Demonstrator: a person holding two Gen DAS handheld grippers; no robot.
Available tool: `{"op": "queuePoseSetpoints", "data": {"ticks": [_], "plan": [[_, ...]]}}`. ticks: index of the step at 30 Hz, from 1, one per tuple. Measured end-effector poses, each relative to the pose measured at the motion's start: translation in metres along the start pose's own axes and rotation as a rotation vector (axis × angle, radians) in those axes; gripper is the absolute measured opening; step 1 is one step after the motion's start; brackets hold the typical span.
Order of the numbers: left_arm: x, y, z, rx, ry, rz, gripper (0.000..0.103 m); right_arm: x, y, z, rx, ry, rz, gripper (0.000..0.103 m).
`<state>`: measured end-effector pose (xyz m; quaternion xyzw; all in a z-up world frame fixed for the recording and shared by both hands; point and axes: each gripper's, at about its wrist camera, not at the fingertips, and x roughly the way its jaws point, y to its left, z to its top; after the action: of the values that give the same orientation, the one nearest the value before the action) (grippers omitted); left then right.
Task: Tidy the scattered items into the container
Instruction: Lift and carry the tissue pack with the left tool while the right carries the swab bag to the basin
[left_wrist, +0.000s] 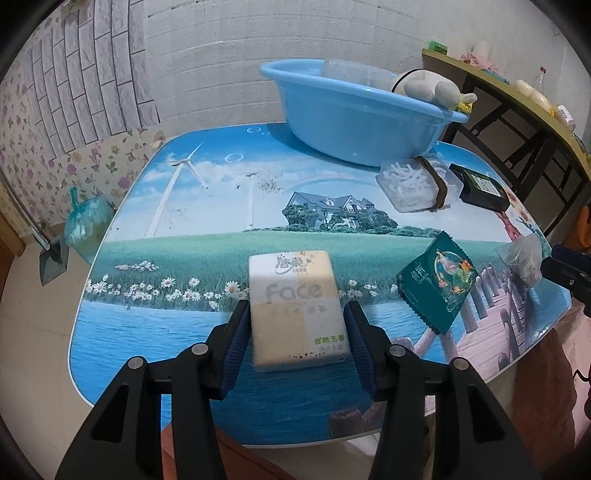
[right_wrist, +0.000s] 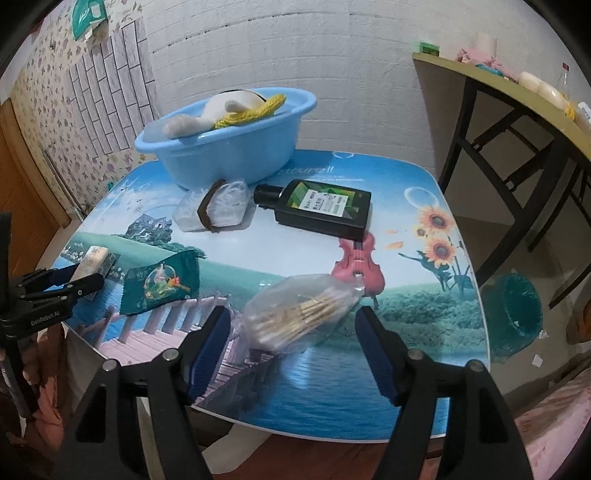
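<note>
Basin (left_wrist: 354, 122) beyond both my claws: plush toy and yellow net already inside. Left claw (left_wrist: 297, 328) clamped on tissue pack (left_wrist: 295, 310). Right claw (right_wrist: 295, 347) apart around cotton-swab bag (right_wrist: 299, 314). Green sachet (right_wrist: 162, 280), black bottle (right_wrist: 317, 210), floss-pick box (right_wrist: 218, 210) still outstanding.

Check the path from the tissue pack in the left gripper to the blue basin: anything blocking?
Nothing visible blocks it. The tissue pack sits between the left gripper pads, and bare table runs up to the blue basin. The green sachet, floss pick box and dark bottle lie off to the right.
</note>
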<state>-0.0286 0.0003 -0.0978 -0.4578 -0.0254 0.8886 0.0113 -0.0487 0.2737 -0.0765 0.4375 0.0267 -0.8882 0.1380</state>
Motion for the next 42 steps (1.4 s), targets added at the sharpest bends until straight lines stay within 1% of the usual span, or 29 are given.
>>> {"op": "queuePoseSetpoints", "data": {"ticks": [11,13,14,15,17,21,24,26,28,30,35,42], "plan": [[0.005,-0.005,0.002,0.046,-0.020,0.017,0.051,0.014,-0.002,0.000,0.001,0.027,0.004,0.070],[0.005,-0.005,0.002,0.048,-0.026,0.015,0.051,0.017,-0.001,0.000,-0.007,0.029,0.001,0.071],[0.005,-0.005,0.003,0.048,-0.027,0.014,0.051,0.019,-0.001,0.000,-0.013,0.030,-0.001,0.074],[0.006,-0.005,0.003,0.048,-0.028,0.013,0.050,0.021,0.000,0.000,-0.019,0.033,-0.002,0.079],[0.005,-0.005,0.003,0.048,-0.033,0.014,0.044,0.025,0.001,0.001,-0.029,0.037,-0.006,0.081],[0.004,-0.005,0.002,0.050,-0.033,0.006,0.044,0.033,0.003,0.000,-0.038,0.048,-0.006,0.082],[0.003,-0.005,0.002,0.043,-0.027,-0.016,0.044,0.037,0.007,-0.002,-0.049,0.068,-0.014,0.082],[0.001,-0.006,0.002,0.042,-0.030,-0.019,0.044,0.037,0.009,-0.004,-0.052,0.060,-0.019,0.081],[-0.001,-0.008,0.003,0.048,-0.038,-0.016,0.044,0.035,0.008,-0.003,-0.051,0.052,-0.008,0.076],[-0.005,-0.009,0.005,0.051,-0.047,-0.020,0.044,0.032,0.005,-0.002,-0.035,0.044,0.019,0.057],[-0.018,-0.010,0.012,0.046,-0.075,-0.022,0.044,0.023,-0.001,0.002,0.000,0.009,0.041,0.051],[-0.046,-0.008,0.031,0.028,-0.138,-0.032,0.044,-0.001,0.000,0.015,0.034,-0.069,0.094,0.050]]}}
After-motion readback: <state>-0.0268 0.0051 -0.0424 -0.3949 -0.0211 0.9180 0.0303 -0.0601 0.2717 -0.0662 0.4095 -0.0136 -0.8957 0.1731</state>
